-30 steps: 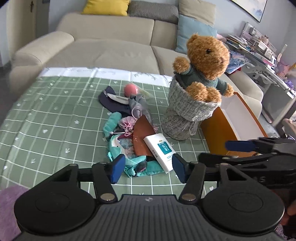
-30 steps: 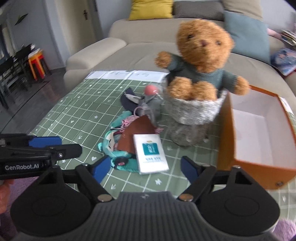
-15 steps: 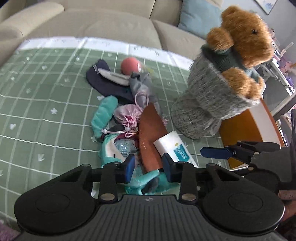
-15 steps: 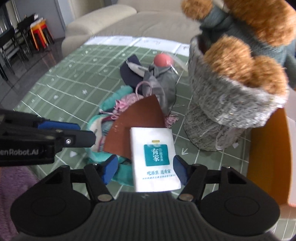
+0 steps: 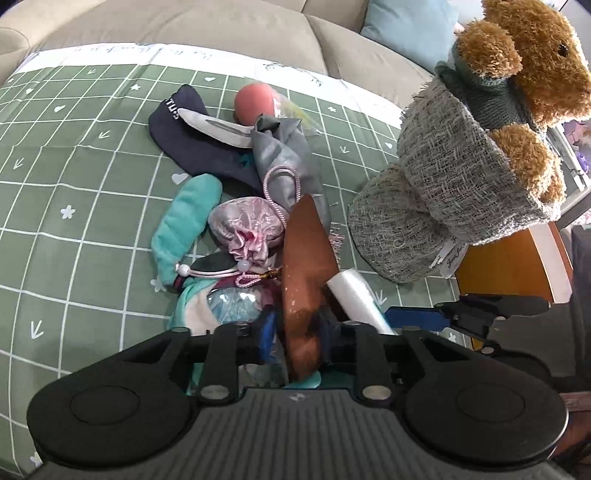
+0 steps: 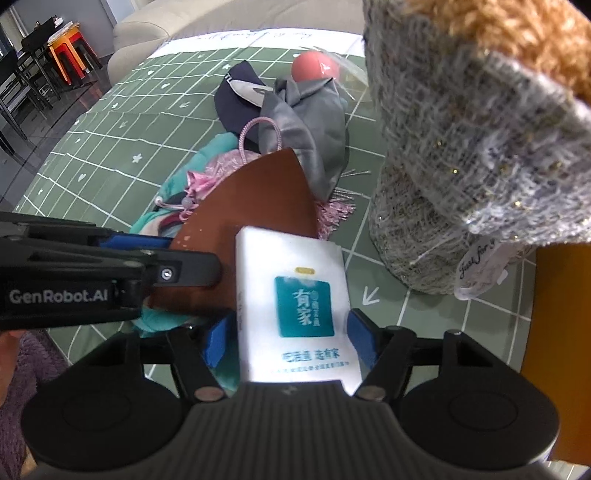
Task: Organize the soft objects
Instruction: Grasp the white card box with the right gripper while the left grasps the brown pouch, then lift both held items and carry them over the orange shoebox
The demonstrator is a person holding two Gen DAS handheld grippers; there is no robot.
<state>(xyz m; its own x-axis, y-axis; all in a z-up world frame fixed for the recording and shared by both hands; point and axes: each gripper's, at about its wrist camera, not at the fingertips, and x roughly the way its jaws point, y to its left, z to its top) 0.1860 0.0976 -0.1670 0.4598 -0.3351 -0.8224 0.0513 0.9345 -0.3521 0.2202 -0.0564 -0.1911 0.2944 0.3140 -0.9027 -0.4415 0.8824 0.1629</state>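
Right wrist view: the white tissue pack (image 6: 295, 306) with its teal label lies between the 2 blue pads of the right gripper (image 6: 290, 338), the pads set against its long sides, so the jaws are narrowed to the width of the pack and have it between them. The pack rests partly on a brown leather piece (image 6: 255, 221). In the left wrist view that same brown leather piece (image 5: 304, 273) stands edge-on between the 2 blue pads of the left gripper (image 5: 295, 336), whose jaws are nearly together and clamp its near end; the tissue pack (image 5: 354, 295) shows just to its right as a pale sliver, with the right gripper's blue finger (image 5: 413, 319) beside it.

Around these sits a heap of soft things: 1 pink satin drawstring pouch (image 5: 247, 225), 1 grey satin bag (image 5: 291, 162) with a pink cord loop, 1 teal plush piece (image 5: 188, 221), 1 navy cap (image 5: 184, 136) and 1 coral-pink ball (image 5: 255, 101). To the right stands 1 grey woven bag (image 5: 443, 184), upright, holding 1 brown teddy bear (image 5: 532, 70) in a green sweater. Just behind it is 1 orange box (image 5: 506, 262).

Everything lies on a green grid-patterned cloth (image 5: 74, 184) with white hearts and arrows. Beyond it is a beige sofa (image 5: 221, 26) with 1 light blue cushion (image 5: 410, 33). In the right wrist view, dark chairs and 1 orange stool (image 6: 70, 48) stand at far left.
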